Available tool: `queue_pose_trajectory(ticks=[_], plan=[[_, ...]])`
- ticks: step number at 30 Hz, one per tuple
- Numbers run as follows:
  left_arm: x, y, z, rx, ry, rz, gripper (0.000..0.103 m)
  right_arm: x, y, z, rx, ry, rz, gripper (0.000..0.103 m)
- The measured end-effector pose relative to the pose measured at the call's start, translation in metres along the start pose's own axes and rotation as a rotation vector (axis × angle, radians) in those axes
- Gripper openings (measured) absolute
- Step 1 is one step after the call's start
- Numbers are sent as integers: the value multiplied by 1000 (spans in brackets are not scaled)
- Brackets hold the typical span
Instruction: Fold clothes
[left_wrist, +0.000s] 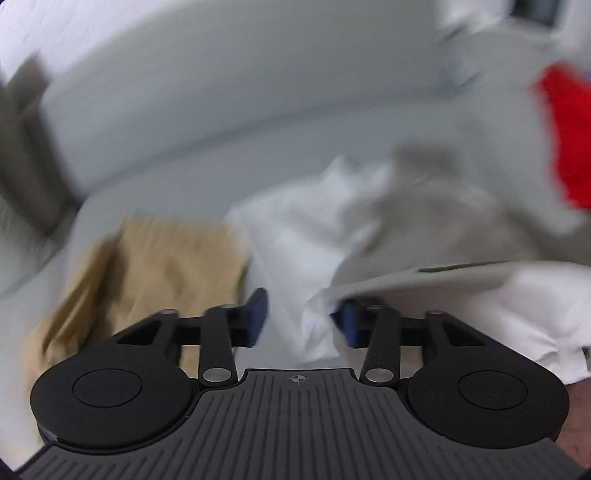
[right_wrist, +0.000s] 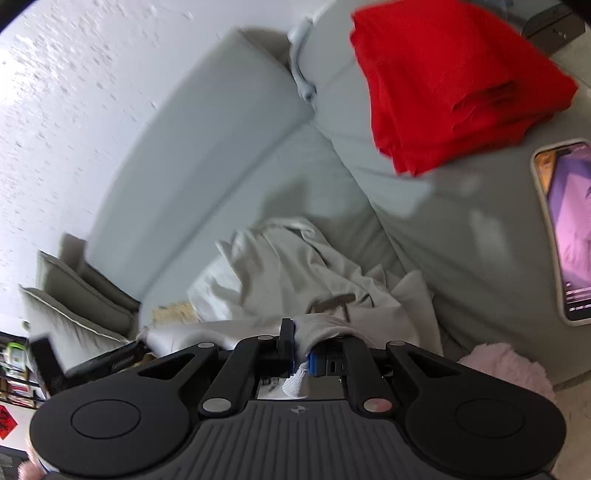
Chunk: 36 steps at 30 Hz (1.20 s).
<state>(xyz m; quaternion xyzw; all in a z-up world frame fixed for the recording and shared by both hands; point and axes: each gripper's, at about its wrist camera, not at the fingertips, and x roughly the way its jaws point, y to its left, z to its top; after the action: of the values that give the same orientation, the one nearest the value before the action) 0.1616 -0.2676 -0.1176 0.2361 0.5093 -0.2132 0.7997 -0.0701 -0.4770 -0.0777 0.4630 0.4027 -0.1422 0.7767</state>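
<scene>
A white garment (left_wrist: 306, 236) lies crumpled on a grey sofa (left_wrist: 184, 110), blurred in the left wrist view. My left gripper (left_wrist: 301, 317) is open; its blue pads stand apart with white cloth between them and draped over the right finger (left_wrist: 351, 321). My right gripper (right_wrist: 303, 350) is shut on a fold of the light grey-white garment (right_wrist: 288, 266), which hangs from it over the sofa seat (right_wrist: 221, 184). A folded red garment (right_wrist: 450, 81) lies on the sofa arm at the upper right; it also shows in the left wrist view (left_wrist: 569, 136).
A tan garment (left_wrist: 147, 266) lies left of the white one. A phone (right_wrist: 569, 229) with a lit screen rests on the sofa at the right. Grey cushions (right_wrist: 74, 295) sit at the far end. A pink fluffy thing (right_wrist: 509, 365) lies at the lower right.
</scene>
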Motion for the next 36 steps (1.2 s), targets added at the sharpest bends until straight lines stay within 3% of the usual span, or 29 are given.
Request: queue_pose_trajectory(ticks=[2,5,9,12,15,18,23,25,27,29,32,36], plan=[[-1,-3,-18,0,7,-26,64,7,5,-8,-47,34,-6,11],[-6,0,-68,-78,25,-167,65,19,-2,-23,-72,83,-45,11],[4,2,-136,-450,96,-484,65,28,-24,-32,21,105,-40,11],[15,-11,-166,-647,117,-612,65,24,-29,-32,43,97,-34,11],[18,-26,-172,-655,92,-598,65,22,-27,-31,41,90,-33,12],[23,-34,-164,-611,13,-532,64,18,-25,-30,35,85,-29,12],[40,-34,-142,-599,-73,-557,65,15,-25,-30,31,83,-31,12],[52,-38,-137,-577,-62,-540,63,16,-25,-31,32,84,-34,12],[61,-38,-134,-585,-45,-541,51,15,-24,-31,31,86,-38,12],[63,-35,-132,-596,-41,-551,3,15,-24,-32,29,87,-43,12],[45,-25,-129,-561,-83,-550,0,11,-23,-33,20,84,-43,12],[-22,8,-120,-491,-215,-558,0,4,-12,-33,-2,78,-10,12]])
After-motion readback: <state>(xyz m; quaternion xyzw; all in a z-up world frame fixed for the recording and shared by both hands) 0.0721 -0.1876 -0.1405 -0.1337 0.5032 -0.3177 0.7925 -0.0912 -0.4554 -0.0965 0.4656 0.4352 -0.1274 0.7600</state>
